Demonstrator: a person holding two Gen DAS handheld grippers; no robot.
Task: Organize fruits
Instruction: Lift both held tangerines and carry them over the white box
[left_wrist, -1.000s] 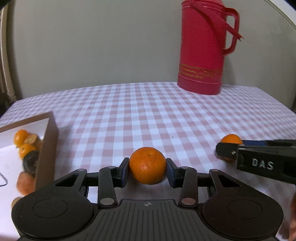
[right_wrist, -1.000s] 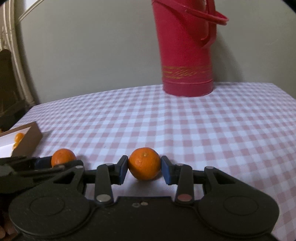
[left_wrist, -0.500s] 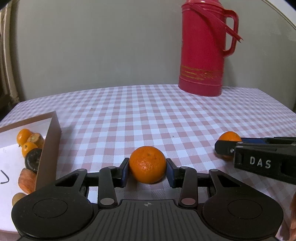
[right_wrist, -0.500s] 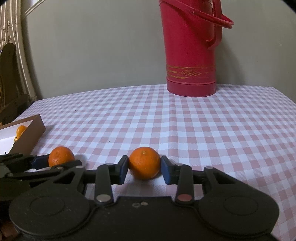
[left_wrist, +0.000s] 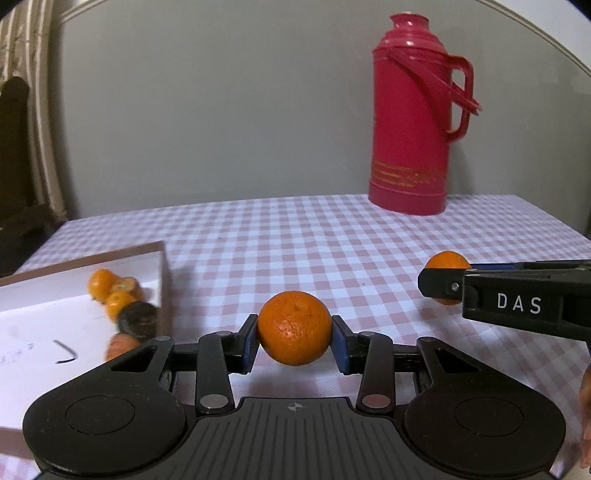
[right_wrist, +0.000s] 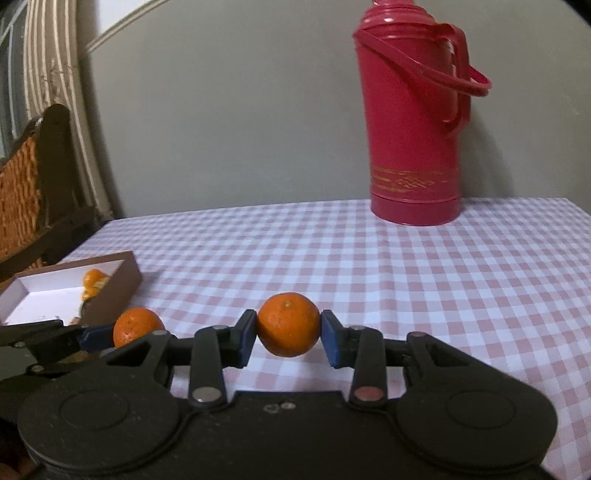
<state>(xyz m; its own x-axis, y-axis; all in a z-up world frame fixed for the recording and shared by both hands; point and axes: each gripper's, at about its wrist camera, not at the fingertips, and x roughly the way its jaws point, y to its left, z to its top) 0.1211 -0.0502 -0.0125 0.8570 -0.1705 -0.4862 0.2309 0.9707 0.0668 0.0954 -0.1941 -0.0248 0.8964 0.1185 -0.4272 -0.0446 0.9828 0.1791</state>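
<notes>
Over the checked counter (left_wrist: 332, 251) | left tool (left_wrist: 294, 339) and right tool (right_wrist: 288, 338) each grip a mandarin | carry both level, lower into box (left_wrist: 162, 280) before letting go

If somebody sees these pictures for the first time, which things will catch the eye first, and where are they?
First, the two mandarins held off the table: the left gripper is shut on one mandarin, and the right gripper on the other mandarin. Next, the tall red thermos standing at the far edge of the checked tablecloth. At the left lies an open brown box with more fruit inside.
</notes>
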